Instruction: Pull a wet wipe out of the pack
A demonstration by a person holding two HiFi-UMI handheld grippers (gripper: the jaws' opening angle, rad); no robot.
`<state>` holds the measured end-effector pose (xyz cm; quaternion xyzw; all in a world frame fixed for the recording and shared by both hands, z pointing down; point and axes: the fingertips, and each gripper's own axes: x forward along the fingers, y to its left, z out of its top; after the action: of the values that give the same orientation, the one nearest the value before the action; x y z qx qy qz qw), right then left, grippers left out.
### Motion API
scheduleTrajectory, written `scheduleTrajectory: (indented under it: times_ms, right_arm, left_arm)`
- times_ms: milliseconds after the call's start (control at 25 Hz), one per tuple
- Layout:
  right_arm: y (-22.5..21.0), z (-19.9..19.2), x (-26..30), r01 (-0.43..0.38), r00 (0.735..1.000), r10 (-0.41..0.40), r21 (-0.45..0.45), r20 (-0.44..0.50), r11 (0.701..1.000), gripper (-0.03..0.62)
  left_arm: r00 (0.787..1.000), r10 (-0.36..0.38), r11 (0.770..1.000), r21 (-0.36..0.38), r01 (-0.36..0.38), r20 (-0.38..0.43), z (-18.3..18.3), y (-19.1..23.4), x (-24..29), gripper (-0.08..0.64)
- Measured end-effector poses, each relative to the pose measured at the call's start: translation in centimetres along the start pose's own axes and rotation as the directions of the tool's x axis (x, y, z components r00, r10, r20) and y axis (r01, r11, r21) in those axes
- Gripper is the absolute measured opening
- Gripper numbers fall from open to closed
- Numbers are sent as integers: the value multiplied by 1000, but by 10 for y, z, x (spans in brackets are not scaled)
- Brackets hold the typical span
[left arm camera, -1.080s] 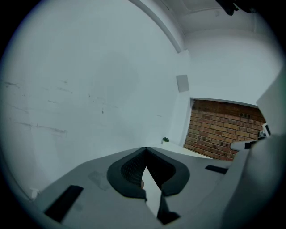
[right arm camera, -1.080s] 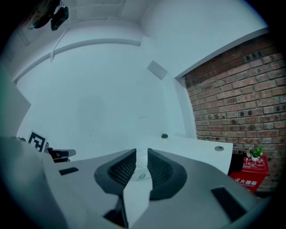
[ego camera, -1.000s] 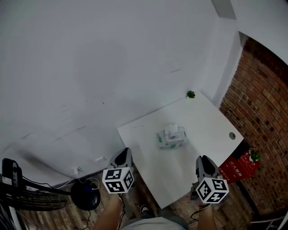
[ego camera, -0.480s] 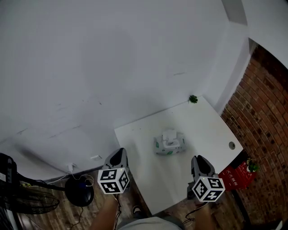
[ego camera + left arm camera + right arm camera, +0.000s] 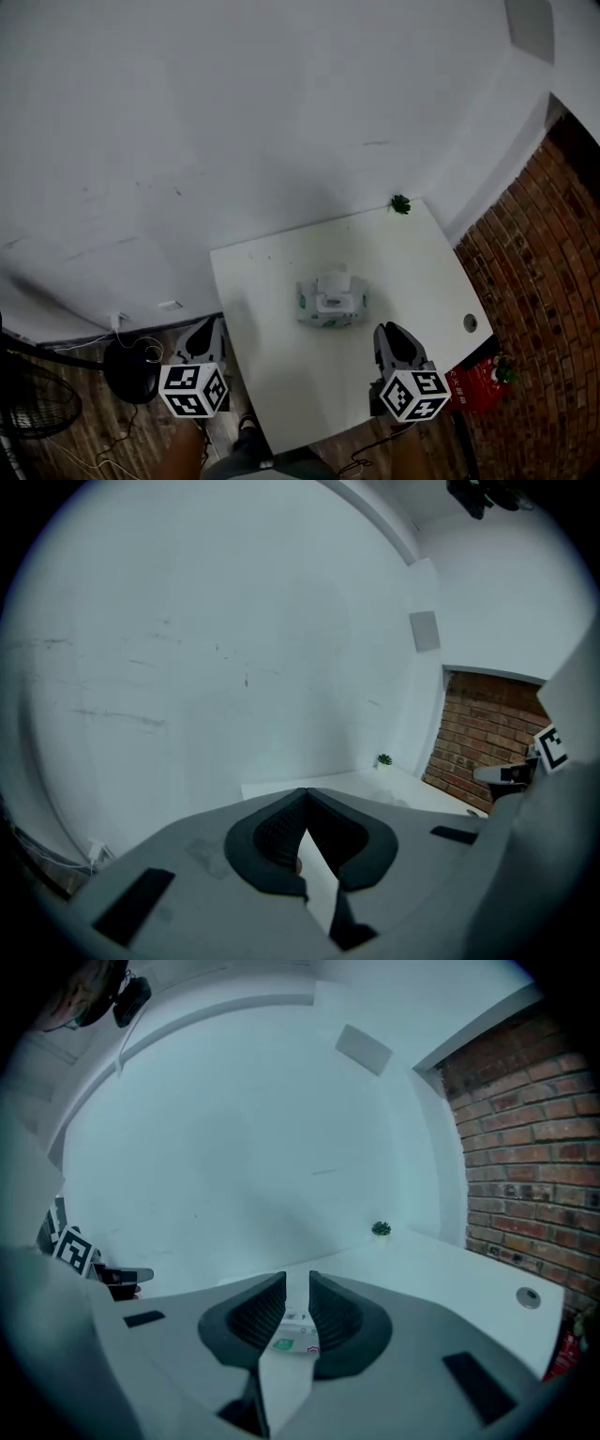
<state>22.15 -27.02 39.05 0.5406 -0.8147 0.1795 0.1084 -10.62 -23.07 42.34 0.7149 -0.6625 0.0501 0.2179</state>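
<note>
Wipe pack: one, lying on the white table. It is white with green markings on the sides. A white raised piece sits on its top; the pictures do not settle whether it is a wipe end or a flap. Print on the pack is too small to read.

Position: the pack is ahead of the right gripper and slightly to its left, apart from it. It is ahead of the left gripper and off to its right, well apart. Neither gripper touches it.

Right gripper: jaws stand a narrow gap apart with nothing held. In the right gripper view only a strip of the pack shows through that gap, beyond the tips; the jaw bodies cover the rest.

Left gripper: jaw tips meet, with nothing between them. In the head view it sits just beside the table's left edge. Its own view shows no pack, only the wall and the far table edge.

Also present:
- One small green plant at the far table corner, well ahead of the right gripper.
- One round hole in the tabletop, to the right gripper's right.
- A brick wall further right.
- A red item below the table edge, partly cut off and unreadable.
- A black round base with cables on the floor, to the left gripper's left.

Grippers counted: two.
</note>
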Motion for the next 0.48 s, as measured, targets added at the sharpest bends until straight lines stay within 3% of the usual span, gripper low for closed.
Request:
scheduleTrajectory:
  times_ms: [320,480]
  right_arm:
    - [-21,-16,40,-101,991,93,-76,-98,992,78]
    - [-20,-22,56,-177,973,164,-74,-160,981,75]
  left_arm:
    - [998,61,998,-29,-62,-36,-31,7,-1,0]
    - [996,81,996,-18,-82,-38,-41,12,3,0]
